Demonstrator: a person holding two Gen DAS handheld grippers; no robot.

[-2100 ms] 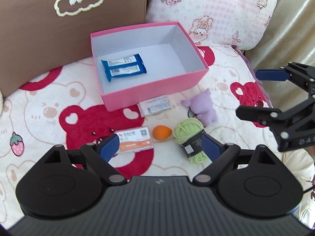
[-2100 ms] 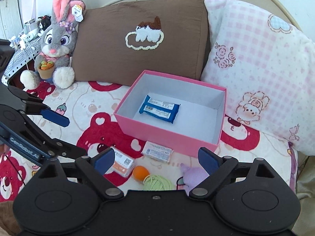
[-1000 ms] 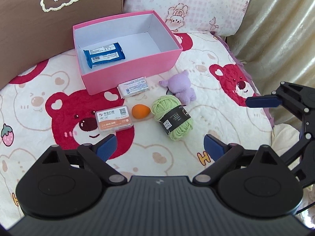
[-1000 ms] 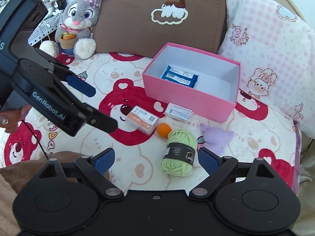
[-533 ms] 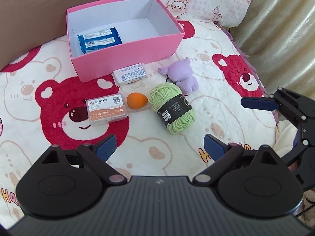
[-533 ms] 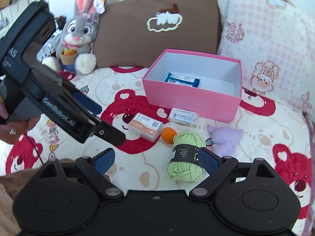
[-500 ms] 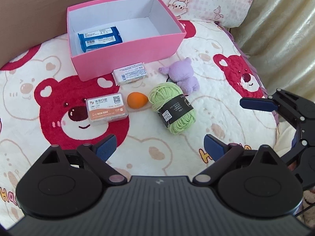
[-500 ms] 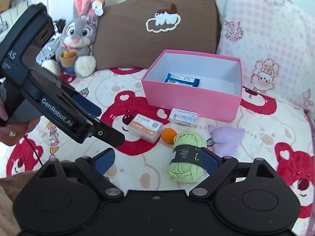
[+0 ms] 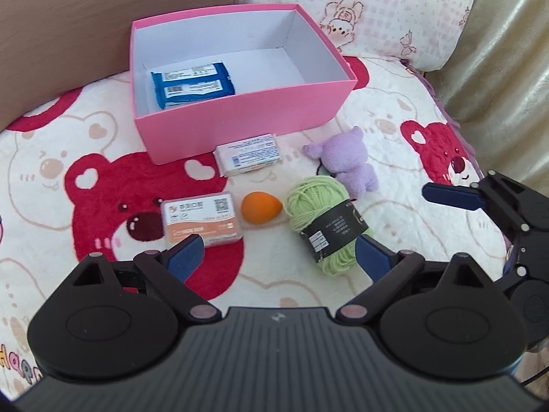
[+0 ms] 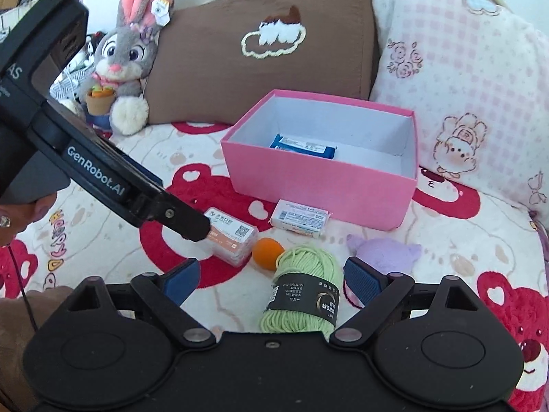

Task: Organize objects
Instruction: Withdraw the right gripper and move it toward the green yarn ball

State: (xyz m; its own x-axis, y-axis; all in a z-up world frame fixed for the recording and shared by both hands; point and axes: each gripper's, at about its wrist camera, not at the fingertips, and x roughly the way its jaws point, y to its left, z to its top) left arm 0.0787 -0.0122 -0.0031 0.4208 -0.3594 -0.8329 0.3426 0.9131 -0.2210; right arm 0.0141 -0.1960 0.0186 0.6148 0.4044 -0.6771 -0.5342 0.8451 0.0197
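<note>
An open pink box (image 9: 240, 116) stands on the bear-print bedspread with a blue packet (image 9: 192, 84) inside. In front of it lie a small white box (image 9: 247, 154), an orange-labelled clear case (image 9: 200, 218), an orange egg-shaped sponge (image 9: 260, 207), a green yarn ball (image 9: 322, 219) and a purple plush (image 9: 346, 164). My left gripper (image 9: 278, 256) hovers open and empty, just short of the case and the yarn. My right gripper (image 10: 271, 278) is open too, with the yarn ball (image 10: 305, 295) lying below, between its fingers.
A brown pillow (image 10: 260, 51) and a pink checked pillow (image 10: 456, 79) lean behind the box. A grey rabbit plush (image 10: 120, 65) sits at the back left. Beige fabric (image 9: 507, 51) borders the bed's right edge. A hand (image 10: 20, 213) holds the left gripper.
Both grippers have come closer to the loose objects after pulling back from the box. The yarn now sits lower, between the right gripper's fingers. No object has moved.
</note>
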